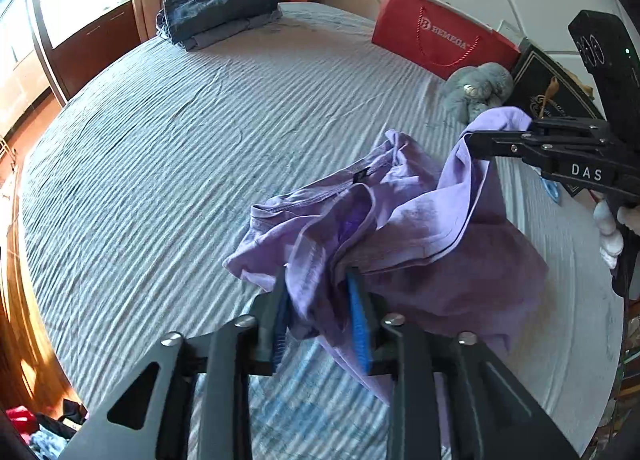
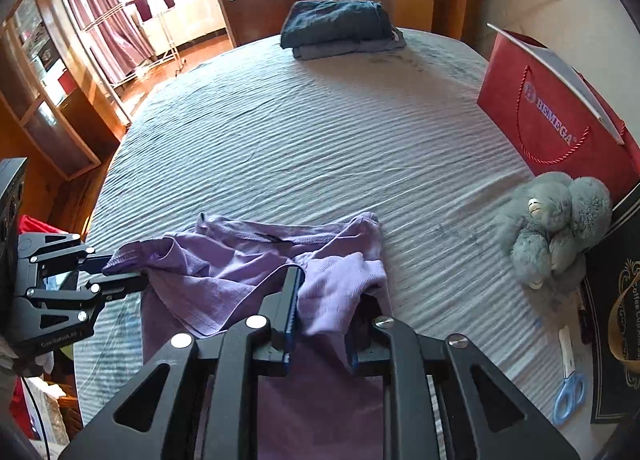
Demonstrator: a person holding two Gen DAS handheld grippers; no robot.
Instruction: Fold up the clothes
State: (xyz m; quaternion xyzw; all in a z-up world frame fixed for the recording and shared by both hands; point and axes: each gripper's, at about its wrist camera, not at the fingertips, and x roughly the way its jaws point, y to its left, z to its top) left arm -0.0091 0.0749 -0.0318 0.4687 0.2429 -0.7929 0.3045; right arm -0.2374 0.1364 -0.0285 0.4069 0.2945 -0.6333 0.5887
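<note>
On the wide bed with its pale blue-grey ribbed sheet (image 2: 320, 139) lies a crumpled lilac cotton T-shirt (image 2: 224, 272), near the front edge of the bed and partly bunched up, with the neck band turned toward the far side.

The left gripper (image 1: 320, 308), black with blue pads, has its jaws parted about halfway; a fold of the lilac cloth hangs between the two pads, but I cannot tell if they press on it. From the right wrist view the same tool shows at the left edge, with the shirt's hem lying at its fingertips.

The right gripper (image 2: 328, 312) is also partly open. Its left pad stands free of the cloth, and a soft bunch of the shirt sits between the jaws – whether it is really gripped, the pictures do not show. A hand in a white glove (image 1: 610, 232) holds the handle of this tool.

At the far end of the bed rests a stack of folded dark blue and grey clothes (image 2: 340, 25). On the right side – well apart from the shirt – stand a red paper gift bag (image 2: 540, 115), a grey plush toy (image 2: 552, 227), a black box with gold ornament (image 2: 616, 300) and blue-handled scissors (image 2: 568, 392).
</note>
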